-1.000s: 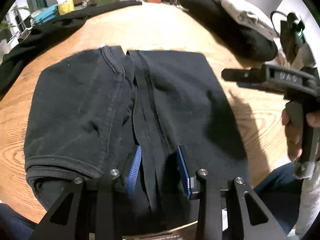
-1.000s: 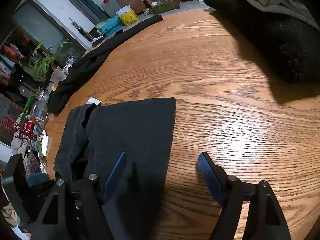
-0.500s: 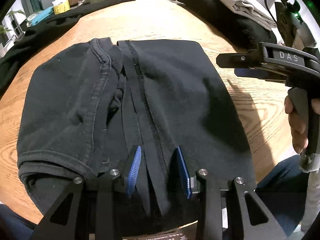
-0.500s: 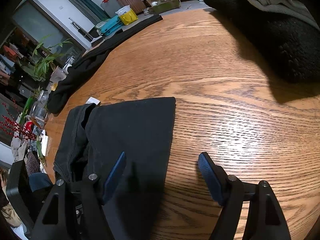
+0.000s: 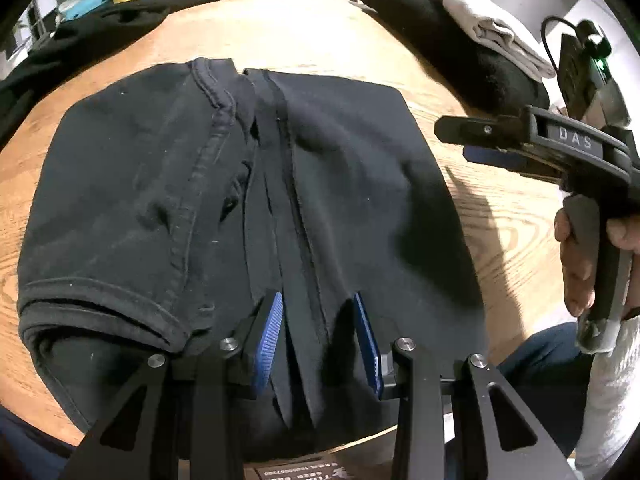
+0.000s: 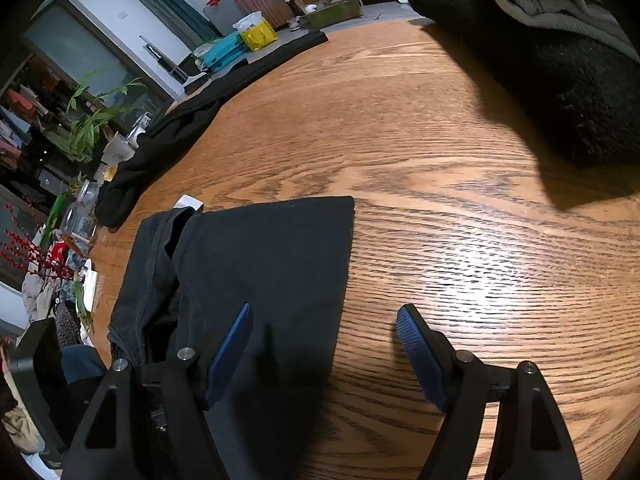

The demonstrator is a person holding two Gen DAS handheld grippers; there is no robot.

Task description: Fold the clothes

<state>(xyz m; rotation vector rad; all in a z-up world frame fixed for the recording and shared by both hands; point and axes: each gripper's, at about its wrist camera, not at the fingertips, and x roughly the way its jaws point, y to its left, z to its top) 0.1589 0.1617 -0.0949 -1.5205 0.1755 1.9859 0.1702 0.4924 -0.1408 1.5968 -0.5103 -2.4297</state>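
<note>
Your left tool (image 5: 316, 336) sits low in the centre of its view, its blue pads partly spread over the near edge of the black T-shirt (image 5: 224, 208); whether they actually pinch the raised hems running up between them cannot be told, so check for tension before you lift. The shirt lies on the wooden desk (image 6: 460, 184), both sides already brought in to meet along the middle, the collar at the upper centre of the left view. Your right tool (image 6: 324, 340) hovers with its pads spread wide, nothing between them, one pad over the shirt's right part and the other over bare wood. For a clean fold away from you, I would bring the right tool onto the near hem level with the left, catch all layers, and carry both corners up together toward the collar. Keep clear of the dark fleece pile (image 6: 560, 80) at upper right.
</note>
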